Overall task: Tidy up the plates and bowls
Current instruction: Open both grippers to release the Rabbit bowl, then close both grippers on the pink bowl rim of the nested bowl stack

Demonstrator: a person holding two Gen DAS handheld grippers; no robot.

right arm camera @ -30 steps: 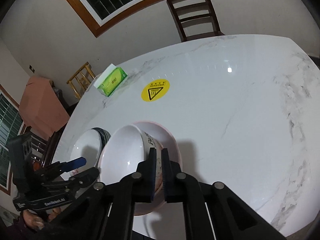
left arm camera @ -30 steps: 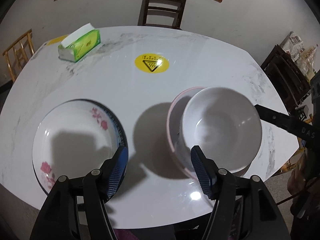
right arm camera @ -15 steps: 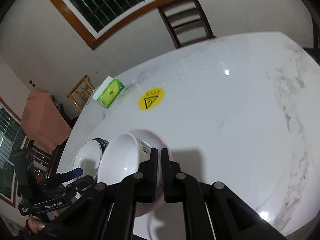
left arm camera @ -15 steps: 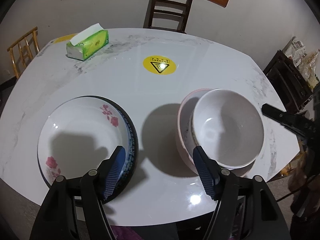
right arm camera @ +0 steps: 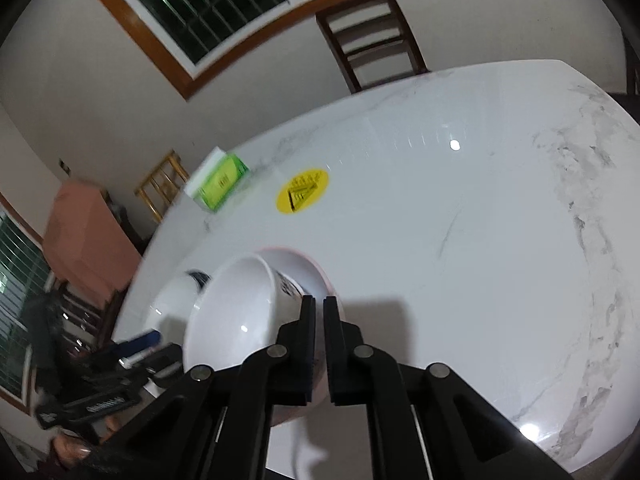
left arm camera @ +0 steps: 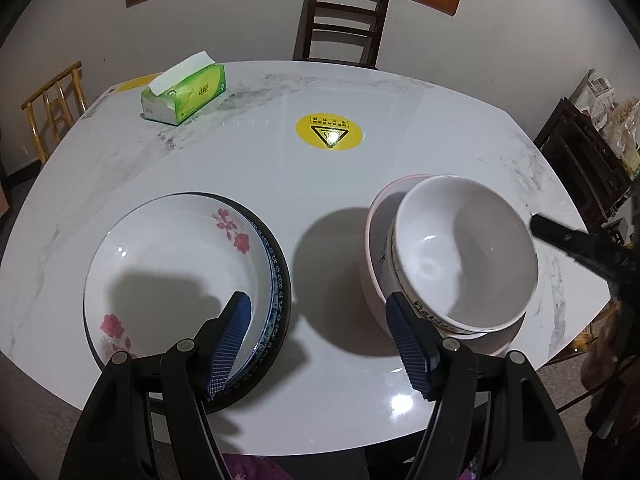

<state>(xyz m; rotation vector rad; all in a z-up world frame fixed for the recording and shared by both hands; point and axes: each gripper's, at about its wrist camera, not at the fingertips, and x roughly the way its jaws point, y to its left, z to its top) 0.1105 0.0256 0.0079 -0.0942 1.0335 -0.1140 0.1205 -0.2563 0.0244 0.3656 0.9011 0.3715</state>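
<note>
Bowls sit nested near the bench's right near edge: a white bowl (left arm camera: pixel 464 252) tilted inside a pink-rimmed bowl (left arm camera: pixel 376 236). The right tongs (right arm camera: pixel 319 312) are clamped on the white bowl's rim, jaws nearly touching with the bowl's wall pinched between them. The left tongs (left arm camera: pixel 320 344) stand apart with nothing between them, hovering over the near edge of the bench (left arm camera: pixel 280 184); one blue pad (left arm camera: pixel 230 340) lies over the rim of a flowered plate (left arm camera: pixel 172 264), which rests on a dark blue-patterned plate (left arm camera: pixel 280 280) toward the left near edge. A green tissue box (left arm camera: pixel 184 94) stands at the far left corner, and a yellow warning sticker (left arm camera: pixel 329 131) lies near the far edge's middle. A dark wooden chair (left arm camera: pixel 340 20) stands behind the far edge.
</note>
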